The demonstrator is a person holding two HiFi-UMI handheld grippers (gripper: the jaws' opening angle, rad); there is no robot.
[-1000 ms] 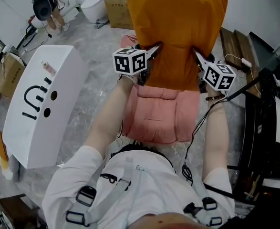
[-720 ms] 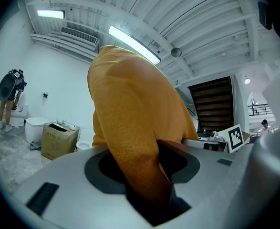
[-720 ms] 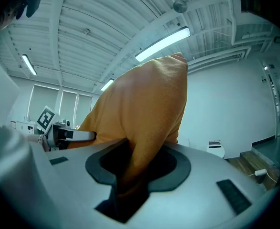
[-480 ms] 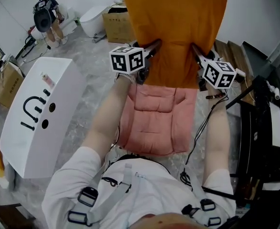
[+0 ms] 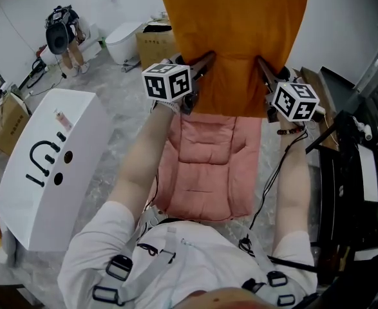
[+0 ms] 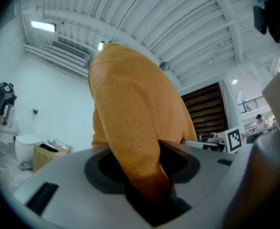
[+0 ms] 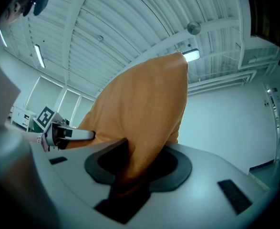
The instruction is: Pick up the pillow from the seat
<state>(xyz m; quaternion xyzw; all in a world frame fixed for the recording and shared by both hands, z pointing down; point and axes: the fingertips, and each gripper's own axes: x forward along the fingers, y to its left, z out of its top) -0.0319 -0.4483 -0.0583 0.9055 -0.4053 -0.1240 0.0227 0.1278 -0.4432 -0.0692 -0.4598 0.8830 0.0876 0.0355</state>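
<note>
Above the pink seat (image 5: 208, 166), the orange pillow (image 5: 234, 37) has risen well clear, left gripper (image 5: 206, 59) and right gripper (image 5: 261, 65) each pinching a side edge, so the pickup looks basically done.

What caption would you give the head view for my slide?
Left gripper and right gripper each clamp the orange pillow, holding it above the pink seat cushion.

Pillow (image 5: 234, 37) above seat (image 5: 208, 166), between left gripper (image 5: 207, 59) and right gripper (image 5: 261, 64); box (image 5: 47, 159) left of seat.
</note>
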